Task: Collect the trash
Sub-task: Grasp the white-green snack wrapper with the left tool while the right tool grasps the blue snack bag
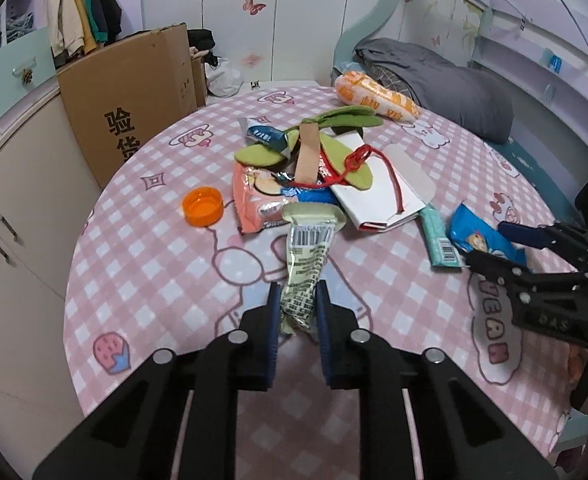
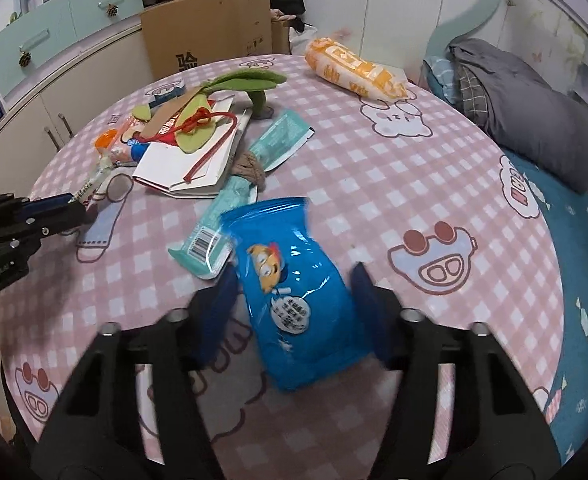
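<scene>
Pale green wrapper (image 1: pixel 305 264) with barcode, crumpled, rising off the pink checked cloth, near end pinched narrow; blue snack packet (image 2: pixel 297 292) with cartoon bird, glossy, lying lengthwise near the table's edge; teal barcode wrapper (image 2: pixel 210 240) flat, touching its left side; orange cap (image 1: pixel 203 205) open side up beside the heaped wrappers (image 1: pixel 270 192).
</scene>
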A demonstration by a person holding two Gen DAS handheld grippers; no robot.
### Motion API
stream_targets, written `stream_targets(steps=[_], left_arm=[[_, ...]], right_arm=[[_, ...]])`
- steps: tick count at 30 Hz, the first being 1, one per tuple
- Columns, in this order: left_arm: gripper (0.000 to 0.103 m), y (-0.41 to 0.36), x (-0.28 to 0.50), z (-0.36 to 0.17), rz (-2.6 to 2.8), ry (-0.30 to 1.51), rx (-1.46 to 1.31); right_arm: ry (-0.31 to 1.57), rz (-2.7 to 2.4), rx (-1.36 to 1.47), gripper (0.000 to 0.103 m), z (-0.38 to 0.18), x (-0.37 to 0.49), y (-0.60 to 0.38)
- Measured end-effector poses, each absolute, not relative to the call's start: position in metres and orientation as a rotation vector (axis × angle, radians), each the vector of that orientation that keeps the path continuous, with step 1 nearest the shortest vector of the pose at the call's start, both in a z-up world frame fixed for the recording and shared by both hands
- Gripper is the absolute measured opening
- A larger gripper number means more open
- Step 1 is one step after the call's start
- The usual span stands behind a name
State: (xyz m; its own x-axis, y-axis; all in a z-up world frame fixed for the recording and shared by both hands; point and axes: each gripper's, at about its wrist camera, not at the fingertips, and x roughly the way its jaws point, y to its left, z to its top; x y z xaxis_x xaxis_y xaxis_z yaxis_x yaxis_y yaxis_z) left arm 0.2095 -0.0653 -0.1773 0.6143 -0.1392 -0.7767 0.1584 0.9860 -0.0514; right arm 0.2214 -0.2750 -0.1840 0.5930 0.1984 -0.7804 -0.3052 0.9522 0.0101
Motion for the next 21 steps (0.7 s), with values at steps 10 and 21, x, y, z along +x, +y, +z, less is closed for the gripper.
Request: stream_targets(steps=[10,21], left_arm=[[0.016,-0.052,0.191,-0.169,-0.184,0.867,-0.018],[0.016,-0.018,0.173,-0.156,-0.183,0.827,-0.073]], right_arm=[[0.850,0.254,-0.155,0.037,-0.180,0.200,-0.267],[0.805,0.185,-0.053,0.033,-0.174,0.181,-0.265]])
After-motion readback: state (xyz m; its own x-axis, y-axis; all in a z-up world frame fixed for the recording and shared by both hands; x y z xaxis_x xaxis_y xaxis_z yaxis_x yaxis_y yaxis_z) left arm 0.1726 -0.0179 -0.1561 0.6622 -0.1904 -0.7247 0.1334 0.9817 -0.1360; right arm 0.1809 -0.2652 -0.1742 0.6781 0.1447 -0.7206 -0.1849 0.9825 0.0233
